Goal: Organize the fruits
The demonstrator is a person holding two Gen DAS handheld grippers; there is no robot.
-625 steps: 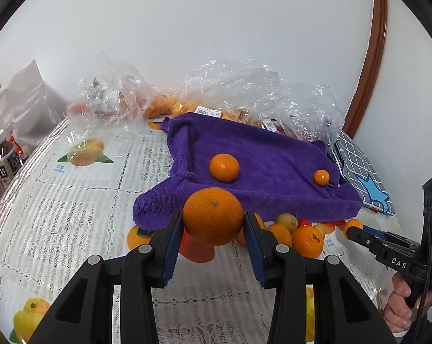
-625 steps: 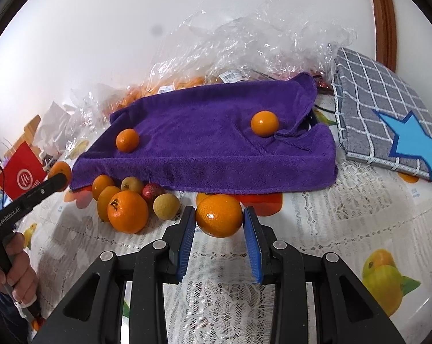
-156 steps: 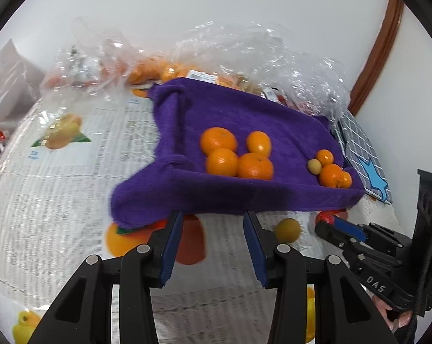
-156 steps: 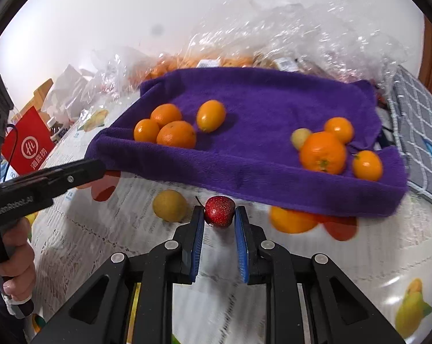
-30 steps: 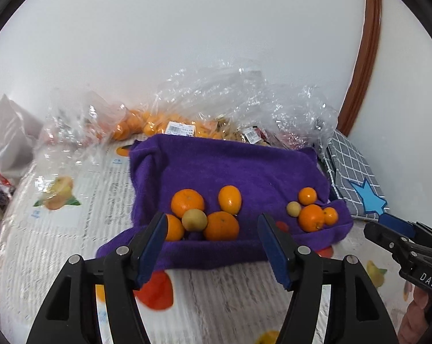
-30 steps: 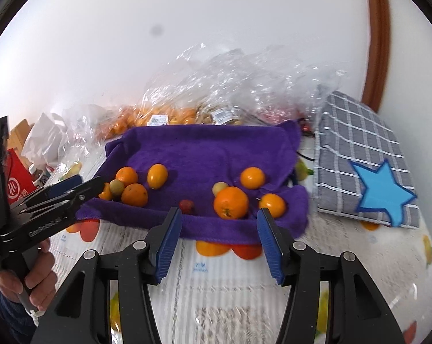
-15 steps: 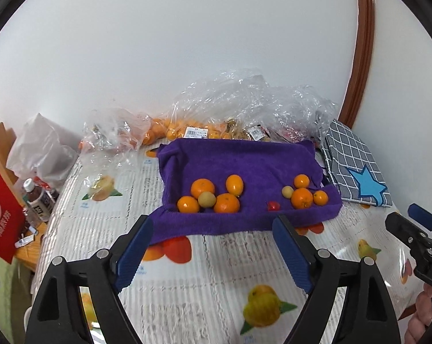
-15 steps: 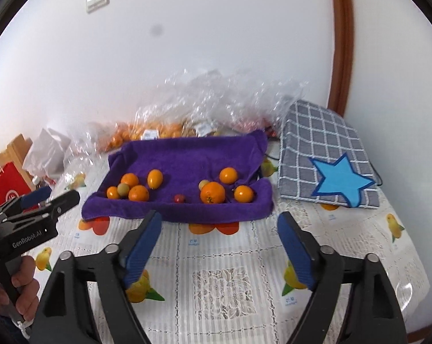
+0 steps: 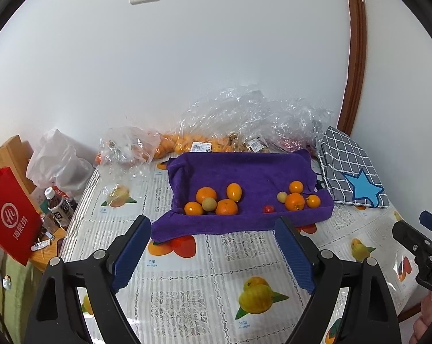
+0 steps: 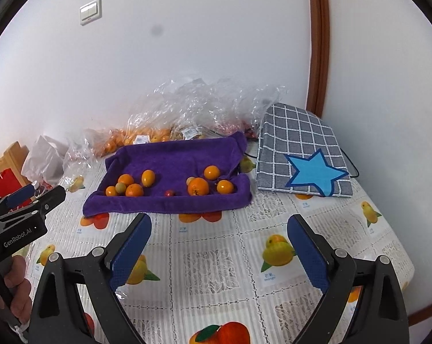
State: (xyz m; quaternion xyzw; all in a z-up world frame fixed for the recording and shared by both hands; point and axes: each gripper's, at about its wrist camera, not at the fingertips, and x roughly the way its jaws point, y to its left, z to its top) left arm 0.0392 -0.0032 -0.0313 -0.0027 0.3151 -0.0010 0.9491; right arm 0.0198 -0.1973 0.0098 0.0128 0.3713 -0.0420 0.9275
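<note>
A purple towel lies at the back of the table with fruit on it. At its left sit several oranges around a yellow-green fruit. To the right lie a small red fruit and more oranges. My left gripper hangs well back from the towel, above the tablecloth. Its jaws are opening with nothing between them. My right gripper is likewise back and raised, its jaws opening on nothing.
Clear plastic bags of fruit crowd the wall behind the towel. A grey checked cushion with a blue star lies at the right. A red paper bag and a bottle stand off the table's left edge. A fruit-print tablecloth covers the table.
Both grippers have drawn back and up from the towel, so the fruit looks smaller and farther off. Both pairs of jaws have spread wider.
</note>
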